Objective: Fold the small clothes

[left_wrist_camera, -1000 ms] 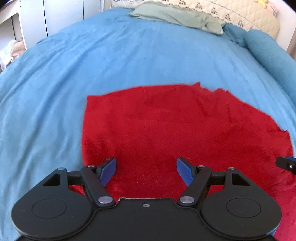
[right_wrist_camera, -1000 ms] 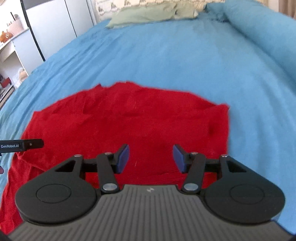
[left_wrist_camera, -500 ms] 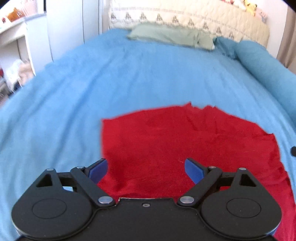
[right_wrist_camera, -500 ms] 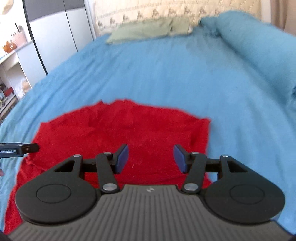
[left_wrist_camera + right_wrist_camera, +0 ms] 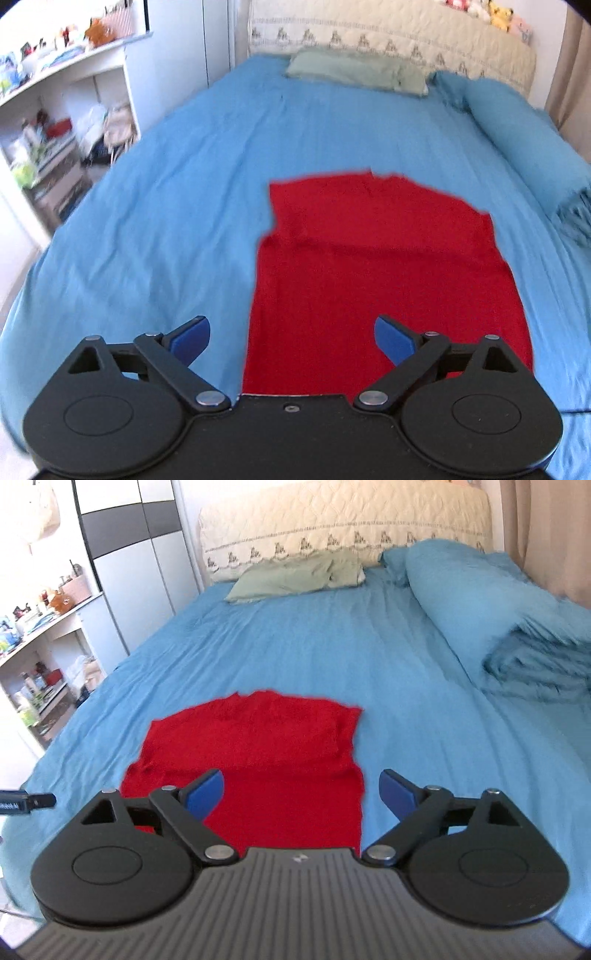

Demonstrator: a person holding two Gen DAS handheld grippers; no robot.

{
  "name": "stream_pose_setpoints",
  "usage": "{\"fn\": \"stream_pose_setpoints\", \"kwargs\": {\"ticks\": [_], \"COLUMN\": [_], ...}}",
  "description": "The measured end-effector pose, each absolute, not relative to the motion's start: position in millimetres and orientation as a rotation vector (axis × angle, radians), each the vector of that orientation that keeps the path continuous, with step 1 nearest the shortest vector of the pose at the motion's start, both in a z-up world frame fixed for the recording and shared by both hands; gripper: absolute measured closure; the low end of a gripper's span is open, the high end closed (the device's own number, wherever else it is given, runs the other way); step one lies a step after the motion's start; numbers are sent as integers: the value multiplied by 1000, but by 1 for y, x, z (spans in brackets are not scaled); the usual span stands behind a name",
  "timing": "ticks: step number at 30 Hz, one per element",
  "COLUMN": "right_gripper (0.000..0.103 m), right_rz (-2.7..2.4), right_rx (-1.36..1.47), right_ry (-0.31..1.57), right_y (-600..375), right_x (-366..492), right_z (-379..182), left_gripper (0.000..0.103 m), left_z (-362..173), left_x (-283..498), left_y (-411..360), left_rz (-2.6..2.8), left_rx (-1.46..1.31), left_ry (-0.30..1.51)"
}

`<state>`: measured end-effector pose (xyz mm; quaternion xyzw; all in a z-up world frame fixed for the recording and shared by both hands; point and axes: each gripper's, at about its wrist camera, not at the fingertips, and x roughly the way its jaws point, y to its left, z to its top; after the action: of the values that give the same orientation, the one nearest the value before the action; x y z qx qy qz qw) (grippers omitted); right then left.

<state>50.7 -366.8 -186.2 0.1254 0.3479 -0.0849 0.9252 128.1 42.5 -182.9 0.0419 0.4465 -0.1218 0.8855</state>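
A red garment [image 5: 373, 273] lies flat on the blue bed sheet [image 5: 155, 206], its far part folded over with a crease across it. It also shows in the right wrist view [image 5: 266, 753]. My left gripper [image 5: 291, 341] is open and empty, held above the garment's near left edge. My right gripper [image 5: 301, 794] is open and empty, held above the garment's near right edge. The tip of the left gripper [image 5: 27, 800] shows at the left edge of the right wrist view.
A green pillow [image 5: 354, 72] lies by the quilted headboard [image 5: 388, 33]. A rolled blue blanket [image 5: 491, 609] lies along the bed's right side. White shelves with clutter [image 5: 44, 122] stand left of the bed, and a wardrobe [image 5: 136, 561] stands beyond them.
Both grippers have pulled back and risen away from the garment, and their jaws have opened wider. The garment looks smaller and now shows a fold crease across it.
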Motion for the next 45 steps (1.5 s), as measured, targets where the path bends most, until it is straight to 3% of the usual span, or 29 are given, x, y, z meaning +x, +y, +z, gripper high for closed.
{"fn": "stream_pose_setpoints", "kwargs": {"ticks": [8,16,21,24,34,37,40,45], "right_gripper": [0,0,0,0,0,0,4,4], "right_rz": [-185,-250,-269,-255,-221,-224,-219,-239], "right_rx": [331,334,354,298,289,300,312,286], "right_ry": [816,986,1063,1112,1192,1197,1213,1228], "right_y": [-351,-335,-330,-322,-318,-317,-316,-313], "right_x": [-41,-49,-39,-31,-31,-31,-28,-19], "right_z": [-174,-282,-336,-351,-367,-367,-370,-374], "left_gripper": [2,5,25,32,41,54,58,83], "left_z": [-202,-283,-317,-327,-341,-339,-337,-335], "left_x": [65,79,96,99,101,101,103,114], "left_y": [64,71,77,78,85,86,86,85], "left_rz": [-235,-119,-62,-76,-88,-109,-114,-126], "left_rx": [57,-36,-71,-74,-82,-73,-73,-71], "left_ry": [1086,1166,1199,1213,1281,1293,1324,1367]}}
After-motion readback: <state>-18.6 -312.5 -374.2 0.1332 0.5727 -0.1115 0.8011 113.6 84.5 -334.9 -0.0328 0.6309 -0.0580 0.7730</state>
